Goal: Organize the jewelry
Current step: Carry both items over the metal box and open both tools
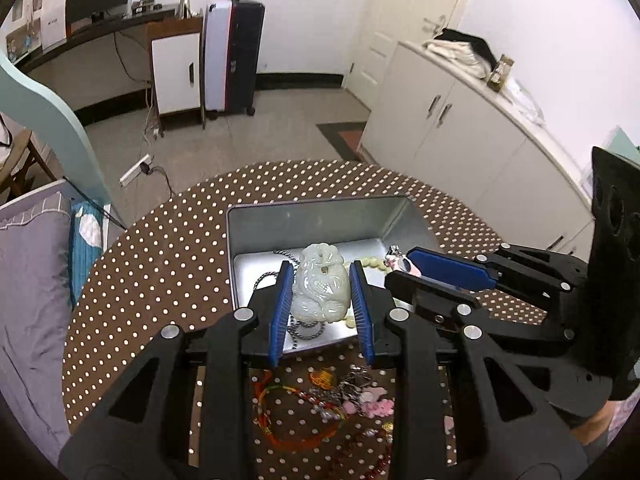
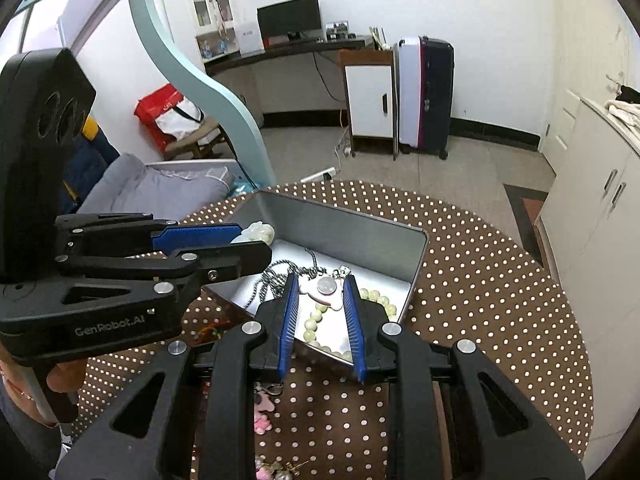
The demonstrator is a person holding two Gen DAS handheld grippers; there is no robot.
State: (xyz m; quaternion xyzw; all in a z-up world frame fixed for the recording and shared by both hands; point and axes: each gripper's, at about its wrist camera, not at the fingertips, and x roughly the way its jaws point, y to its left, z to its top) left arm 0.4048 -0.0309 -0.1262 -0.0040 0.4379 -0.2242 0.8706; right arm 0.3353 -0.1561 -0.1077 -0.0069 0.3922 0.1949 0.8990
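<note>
1. Left gripper [image 1: 322,296] pinches a pale jade carved pendant [image 1: 320,286] between its blue pads, held above the near end of the open metal tin [image 1: 312,216]. Its black-and-white cord [image 1: 264,280] trails down into the tin.
2. Right gripper [image 2: 322,304] pinches a pink charm with a round clear stone [image 2: 326,288], also over the tin. The left view shows the same charm [image 1: 402,262] clamped at the fingertips, silver clasp sticking out.
3. My read of the step: both pieces are over the tin, so the drop-off is what's left. Lower each until it's just above the tin floor, then spread the jaws; no dropping from height, the jade could chip on metal.
4. Release one side at a time. The two grippers are close together over the tin, so keep them apart to avoid a knock.
5. Watch the cord: it looks tangled with other strands, so let it settle before pulling away.
6. Already inside the tin: one pale green bead bracelet [image 2: 320,320] and one striped cord.
7. Counts: two grippers, two held pieces, one tin.
8. Still on the polka-dot tablecloth [image 1: 160,264] near the tin: a loose pile with a red-orange woven string [image 1: 280,412], pink flower charms [image 1: 376,404] and metal bits. Exact number can't be told, too tangled.
</note>
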